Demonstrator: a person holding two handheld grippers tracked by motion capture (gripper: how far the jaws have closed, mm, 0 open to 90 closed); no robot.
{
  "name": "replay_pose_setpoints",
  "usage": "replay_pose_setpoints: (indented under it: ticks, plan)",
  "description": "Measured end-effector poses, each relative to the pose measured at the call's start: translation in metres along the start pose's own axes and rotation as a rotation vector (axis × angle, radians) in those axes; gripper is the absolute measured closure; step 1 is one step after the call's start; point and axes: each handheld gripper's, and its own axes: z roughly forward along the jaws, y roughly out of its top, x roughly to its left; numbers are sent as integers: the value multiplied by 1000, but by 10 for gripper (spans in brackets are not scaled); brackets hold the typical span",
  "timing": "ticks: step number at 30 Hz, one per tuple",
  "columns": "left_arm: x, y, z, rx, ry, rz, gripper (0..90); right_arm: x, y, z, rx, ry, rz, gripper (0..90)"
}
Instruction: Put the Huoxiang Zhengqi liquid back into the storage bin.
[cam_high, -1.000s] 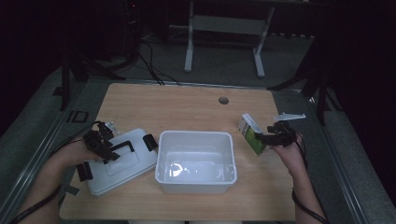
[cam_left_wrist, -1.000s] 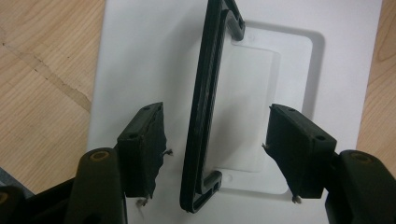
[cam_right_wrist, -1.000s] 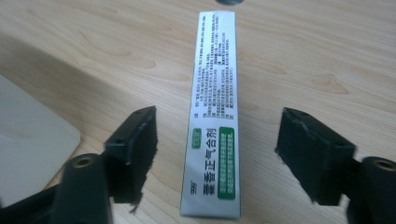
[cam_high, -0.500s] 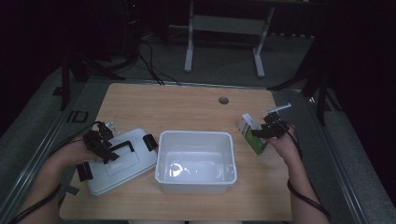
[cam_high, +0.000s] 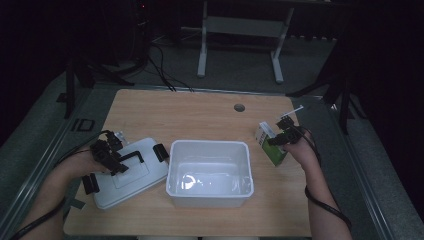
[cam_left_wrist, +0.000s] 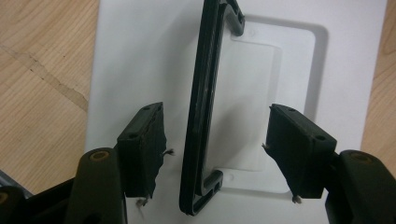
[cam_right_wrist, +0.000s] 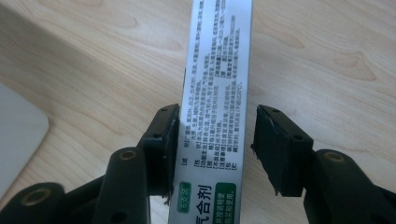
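The right gripper (cam_right_wrist: 212, 154) has just been closing its jaws around a green-and-white box (cam_right_wrist: 217, 93); one still stands clear. The left gripper (cam_left_wrist: 215, 154) hangs open astride the black handle (cam_left_wrist: 203, 107) of a white lid (cam_high: 131, 172). Both lie on a pale wooden table (cam_high: 200, 112) flanking a white tub (cam_high: 210, 172), the room beyond dark.

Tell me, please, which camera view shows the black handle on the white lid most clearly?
The left gripper view: the black handle stands large between the open jaws of the left tool, neither pad touching it. In the high view the handle is small and dim on the lid.
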Motion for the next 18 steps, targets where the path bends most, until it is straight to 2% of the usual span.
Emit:
replay_pose_setpoints:
  ticks: [5,12,18]
  plan:
    - [0,1,0,4,3,-2,380,2,5,1,40,12,-11,580]
    - [0,1,-2,5,2,-3,380,4,12,5,98,4,-16,586]
    - [0,0,0,9,-2,-3,380,5,14,6,116,-6,-22,605]
